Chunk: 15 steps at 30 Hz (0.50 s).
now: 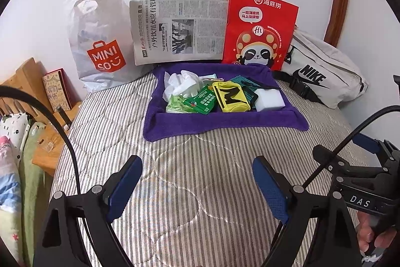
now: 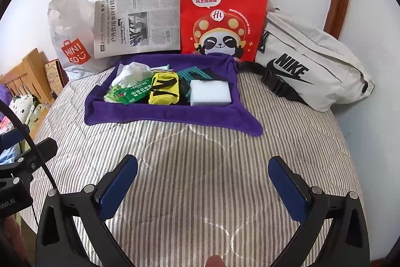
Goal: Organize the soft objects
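The soft objects are heaped on the purple towel (image 2: 160, 116) toward the bed's (image 2: 200, 179) far edge, straight ahead of both grippers. The left gripper (image 1: 197, 182) and right gripper (image 2: 202, 182) are held released, empty. Neither is clearly nearer; the white sponge (image 2: 210, 93) lies on the right gripper's side.

Our bed setup from the right-hand cam

We've got the right gripper (image 2: 202, 182) hanging wide open over the striped quilt (image 2: 200, 154), well short of the purple towel (image 2: 155, 114). On the towel sit white gloves (image 2: 132, 73), a green packet (image 2: 133, 93), a yellow pouch (image 2: 163, 89) and a white sponge (image 2: 210, 93). Behind: Miniso bag (image 2: 72, 41), newspaper (image 2: 137, 21), red paper bag (image 2: 222, 16), Nike bag (image 2: 310, 66).
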### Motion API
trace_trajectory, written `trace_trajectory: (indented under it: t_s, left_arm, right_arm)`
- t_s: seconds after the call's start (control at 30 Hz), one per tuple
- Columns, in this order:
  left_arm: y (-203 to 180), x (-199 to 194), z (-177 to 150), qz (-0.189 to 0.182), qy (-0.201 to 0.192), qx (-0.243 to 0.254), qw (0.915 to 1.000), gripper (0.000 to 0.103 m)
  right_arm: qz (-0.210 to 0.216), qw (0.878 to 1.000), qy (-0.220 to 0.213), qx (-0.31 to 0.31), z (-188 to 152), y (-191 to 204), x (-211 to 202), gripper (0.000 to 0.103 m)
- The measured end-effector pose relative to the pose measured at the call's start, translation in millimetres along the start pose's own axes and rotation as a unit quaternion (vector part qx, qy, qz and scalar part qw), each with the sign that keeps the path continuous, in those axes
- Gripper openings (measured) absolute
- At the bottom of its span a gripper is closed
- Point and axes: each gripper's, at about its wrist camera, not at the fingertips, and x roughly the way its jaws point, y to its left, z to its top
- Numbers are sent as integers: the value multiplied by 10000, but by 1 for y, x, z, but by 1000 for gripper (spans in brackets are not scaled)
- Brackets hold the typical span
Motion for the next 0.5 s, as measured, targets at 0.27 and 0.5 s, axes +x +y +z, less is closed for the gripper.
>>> trace_trajectory:
  t_s: [0.27,0.5]
  left_arm:
    - [1,-2,0,-37,5,-47,10000,90]
    - [1,-2,-1,-21,-3,-42,10000,90]
  right_arm:
    - [-8,10000,-15,-36,-1,2,-2,103]
    - [-13,10000,-16,-40,-1,2,-2,103]
